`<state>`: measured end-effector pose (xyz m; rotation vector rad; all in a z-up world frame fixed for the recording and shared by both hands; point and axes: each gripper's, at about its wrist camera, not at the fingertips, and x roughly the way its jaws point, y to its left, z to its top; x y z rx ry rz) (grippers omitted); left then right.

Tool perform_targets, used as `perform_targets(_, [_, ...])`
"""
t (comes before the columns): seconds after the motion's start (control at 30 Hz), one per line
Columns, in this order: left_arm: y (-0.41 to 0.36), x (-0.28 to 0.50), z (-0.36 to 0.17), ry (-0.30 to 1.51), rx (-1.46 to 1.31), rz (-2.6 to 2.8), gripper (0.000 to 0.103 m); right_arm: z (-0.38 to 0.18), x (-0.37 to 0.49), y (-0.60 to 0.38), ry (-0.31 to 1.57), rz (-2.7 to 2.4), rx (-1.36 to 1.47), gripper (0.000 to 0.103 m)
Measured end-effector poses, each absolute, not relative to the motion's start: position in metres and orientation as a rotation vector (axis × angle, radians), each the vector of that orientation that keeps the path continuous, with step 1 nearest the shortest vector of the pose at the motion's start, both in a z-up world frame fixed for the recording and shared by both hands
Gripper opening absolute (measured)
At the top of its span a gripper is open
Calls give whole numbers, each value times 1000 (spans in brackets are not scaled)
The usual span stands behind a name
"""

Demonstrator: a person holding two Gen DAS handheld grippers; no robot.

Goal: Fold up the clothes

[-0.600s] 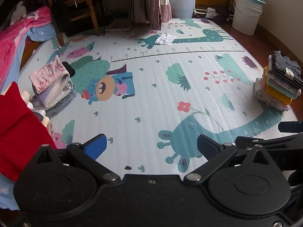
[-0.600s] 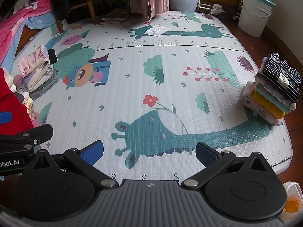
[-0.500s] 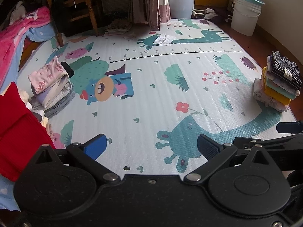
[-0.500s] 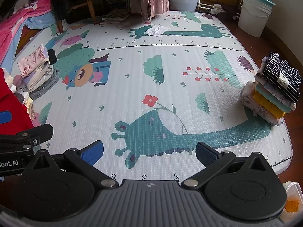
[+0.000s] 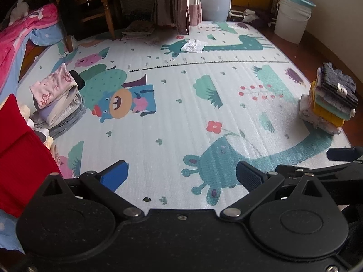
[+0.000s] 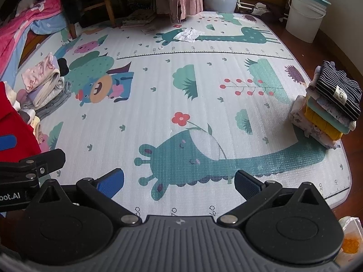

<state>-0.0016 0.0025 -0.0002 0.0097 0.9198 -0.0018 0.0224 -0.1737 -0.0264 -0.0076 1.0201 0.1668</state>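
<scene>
**Both claws idle over a bare mat**

Almost nothing has changed in the last half second. The left view drifts a shade, the right view holds steady, and no garment has moved. The left claw (image 5: 181, 174) hangs spread wide over the play mat (image 5: 181, 104) with nothing between its fingers. The right claw (image 6: 179, 181) is the same, wide apart and empty, angled down at the teal giraffe print.

Where are the clothes? The folded stack (image 6: 329, 111) sits on the right edge of the mat, a striped piece on top. The unfolded pile (image 5: 56, 99) lies at the left edge, and a red garment (image 5: 20, 158) bulks up near left, just beside the left claw.

My read: one piece is finished and stacked, and this is the pause between garments. The next pick would likely come from the left, the red one being nearest.
</scene>
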Motion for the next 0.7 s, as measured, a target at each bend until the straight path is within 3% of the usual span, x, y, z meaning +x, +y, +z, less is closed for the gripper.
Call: perform_targets(0.7, [5, 1, 1, 914, -14, 9, 103, -27, 22, -170, 1038, 172, -5, 103])
